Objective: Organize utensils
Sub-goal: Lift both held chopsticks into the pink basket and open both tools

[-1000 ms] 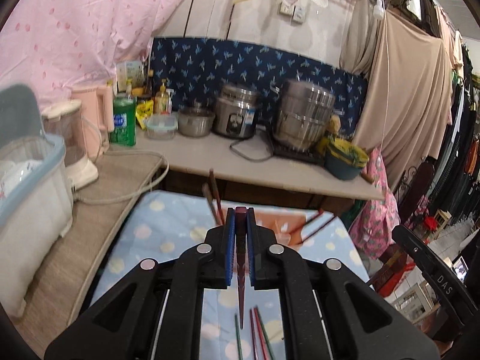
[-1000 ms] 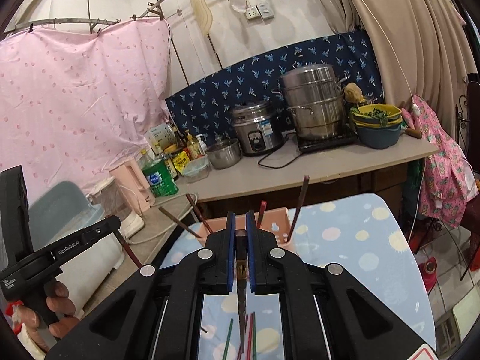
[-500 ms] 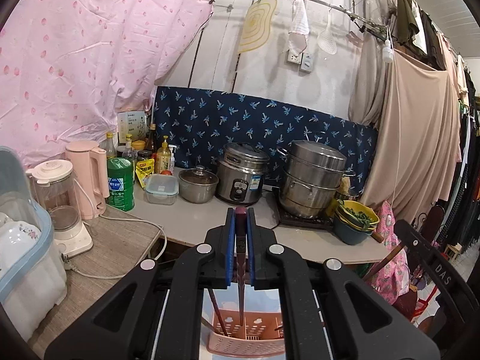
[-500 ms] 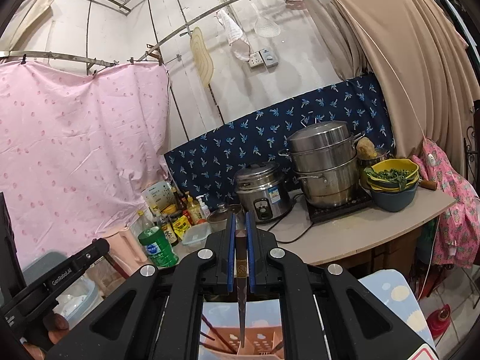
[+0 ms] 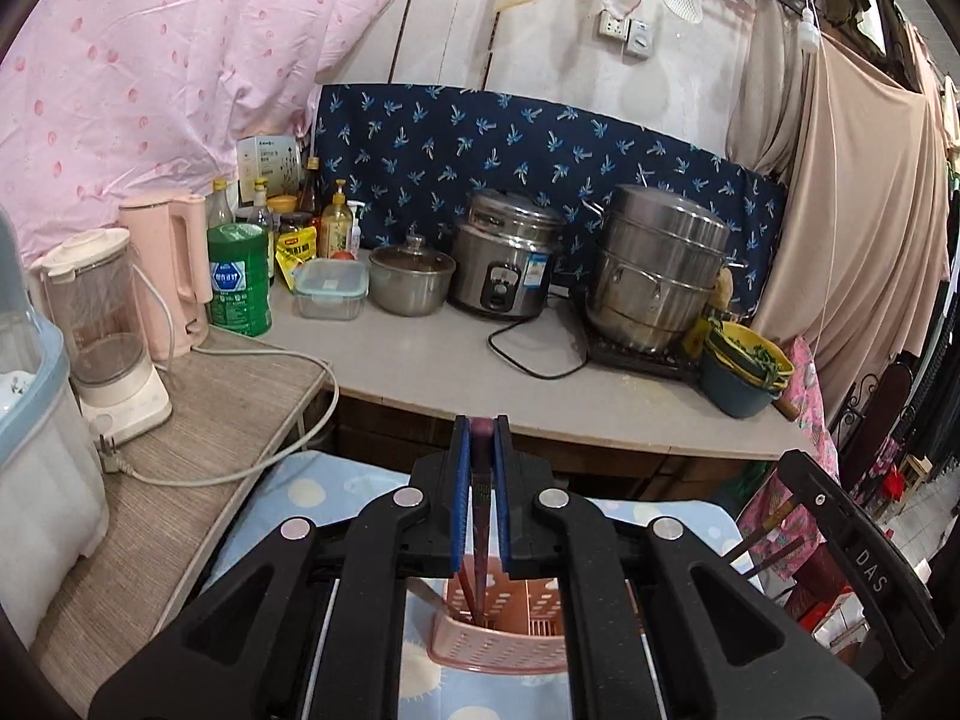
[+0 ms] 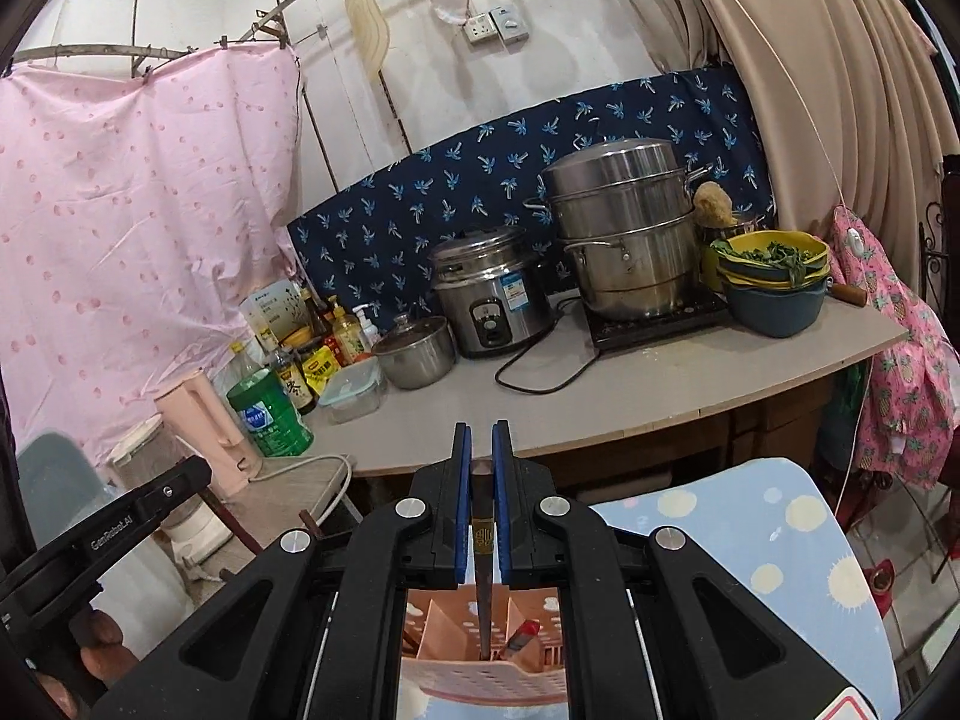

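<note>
The left gripper is clamped on a dark red chopstick that hangs straight down, its lower end inside the pink utensil basket directly below. The right gripper pinches a dark chopstick with a gold band in the same way, tip down in a divided compartment of the pink utensil basket. A second ago both sticks were held over the loose chopsticks lying in front of the basket; half a second ago the grippers had swung up over it, and now both have come lower, so the tips sit within the basket walls. In my judgement both sticks are ready to be released, and the pieces left in front of the basket remain to be collected. Behind the basket stands a counter with a rice cooker and a steamer pot; the basket itself rests on a blue dotted cloth.
</note>
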A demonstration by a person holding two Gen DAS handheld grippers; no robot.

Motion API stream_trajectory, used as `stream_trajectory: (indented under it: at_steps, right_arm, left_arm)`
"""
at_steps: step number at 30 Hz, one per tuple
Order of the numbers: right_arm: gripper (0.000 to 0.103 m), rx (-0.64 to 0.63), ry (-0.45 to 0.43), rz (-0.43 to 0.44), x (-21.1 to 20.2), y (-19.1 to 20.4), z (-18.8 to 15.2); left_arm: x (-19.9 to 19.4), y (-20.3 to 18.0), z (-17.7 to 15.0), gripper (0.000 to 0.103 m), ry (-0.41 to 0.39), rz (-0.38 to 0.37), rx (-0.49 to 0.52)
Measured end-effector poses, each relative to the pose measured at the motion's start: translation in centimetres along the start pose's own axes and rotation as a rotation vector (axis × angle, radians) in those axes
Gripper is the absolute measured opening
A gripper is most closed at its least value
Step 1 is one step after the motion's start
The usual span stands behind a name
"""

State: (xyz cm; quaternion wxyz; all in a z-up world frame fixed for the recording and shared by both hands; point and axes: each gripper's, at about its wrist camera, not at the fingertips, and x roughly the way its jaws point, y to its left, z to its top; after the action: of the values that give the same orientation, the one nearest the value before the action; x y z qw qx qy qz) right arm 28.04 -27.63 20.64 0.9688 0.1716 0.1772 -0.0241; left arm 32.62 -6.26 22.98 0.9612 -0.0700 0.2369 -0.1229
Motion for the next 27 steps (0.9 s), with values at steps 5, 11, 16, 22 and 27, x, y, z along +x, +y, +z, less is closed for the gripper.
stream_trajectory:
  at_steps: [5, 11, 16, 22, 27]
  right_arm:
    - [0.011, -0.009, 0.008, 0.006, -1.2, 0.1, -1.0]
    - [0.012, 0.004, 0.009, 0.024, -3.2, 0.0, -1.6]
    - [0.012, 0.005, 0.011, 0.037, -5.1, 0.2, -2.8]
    - [0.012, -0.012, 0.020, 0.043, -6.9, 0.7, -4.3]
    - [0.012, -0.021, 0.032, 0.052, -8.8, 0.7, -5.9]
  left_arm:
    - [-0.4, 0.0, -1.1, 0.017, 0.012, 0.004, -0.002]
    - [-1.9, -0.3, -2.1, 0.035, 0.014, 0.002, 0.003]
    - [-3.2, -0.6, -3.2, 0.041, 0.019, 0.003, 0.020]
    - [-4.5, -0.8, -4.4, 0.041, 0.028, 0.009, 0.031]
    - [-5.7, -0.9, -5.6, 0.041, 0.038, 0.014, 0.043]
